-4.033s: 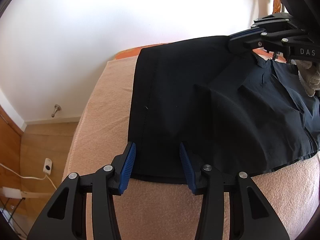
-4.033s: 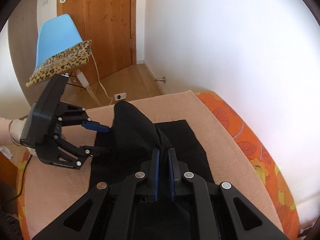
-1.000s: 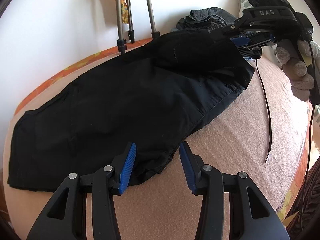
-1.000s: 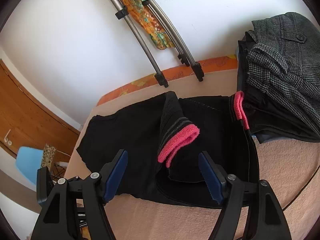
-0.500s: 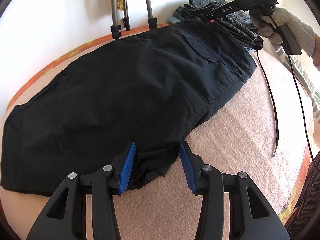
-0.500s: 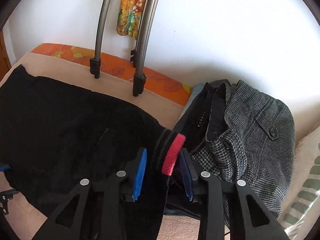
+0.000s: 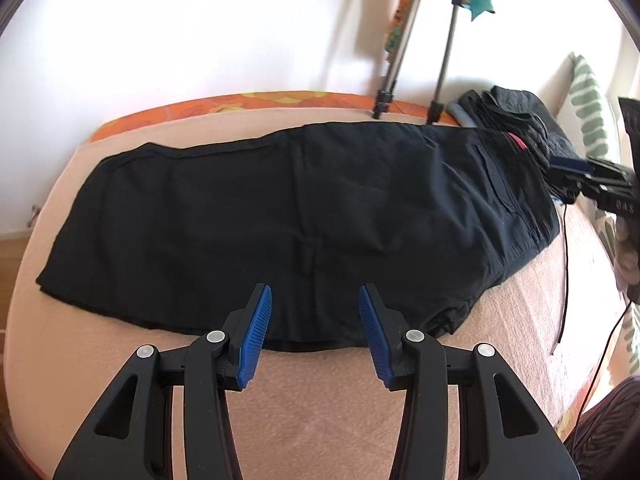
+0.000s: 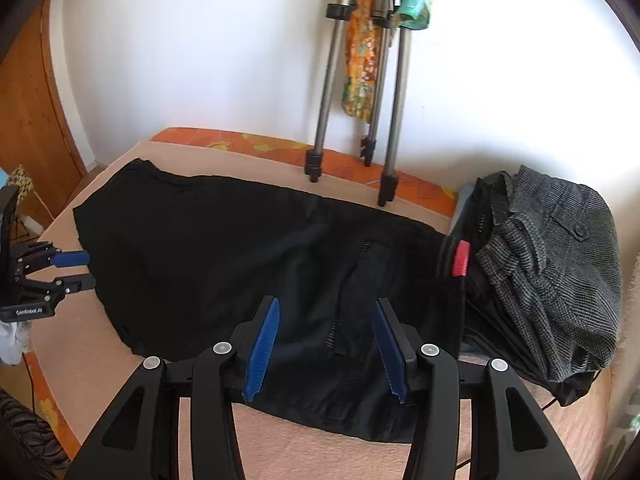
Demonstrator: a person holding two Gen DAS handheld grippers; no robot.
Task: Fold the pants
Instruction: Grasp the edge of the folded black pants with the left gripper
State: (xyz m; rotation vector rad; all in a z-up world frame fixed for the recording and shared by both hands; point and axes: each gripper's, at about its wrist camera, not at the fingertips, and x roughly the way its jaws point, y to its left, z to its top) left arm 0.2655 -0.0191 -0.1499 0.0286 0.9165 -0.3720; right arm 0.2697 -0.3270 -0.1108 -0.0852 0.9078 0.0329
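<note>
Black pants [image 7: 320, 208] lie flat across the peach bed cover [image 7: 320, 420], legs to the left and waist to the right. My left gripper [image 7: 316, 328] hovers open over their near edge, about mid-length, with nothing between its blue pads. In the right wrist view the pants [image 8: 240, 260] fill the middle. My right gripper [image 8: 326, 344] stands above the waist end with its jaws opening and nothing gripped. The left gripper [image 8: 74, 270] shows at the left by the leg ends. At the right edge of the left wrist view, the right gripper [image 7: 564, 180] is partly cut off.
A pile of folded clothes topped by a grey tweed garment [image 8: 560, 264] sits at the waist end, with a pink-banded black piece [image 8: 460, 258] against it. Tripod legs [image 8: 324, 120] stand at the wall side. A black cable [image 7: 566, 260] and a leaf-print pillow [image 7: 592, 120] lie on the right.
The right gripper let go of the pink-banded fabric, opened and drew back from the pile. The left gripper slid along the pants' near edge toward their middle. Both views rolled.
</note>
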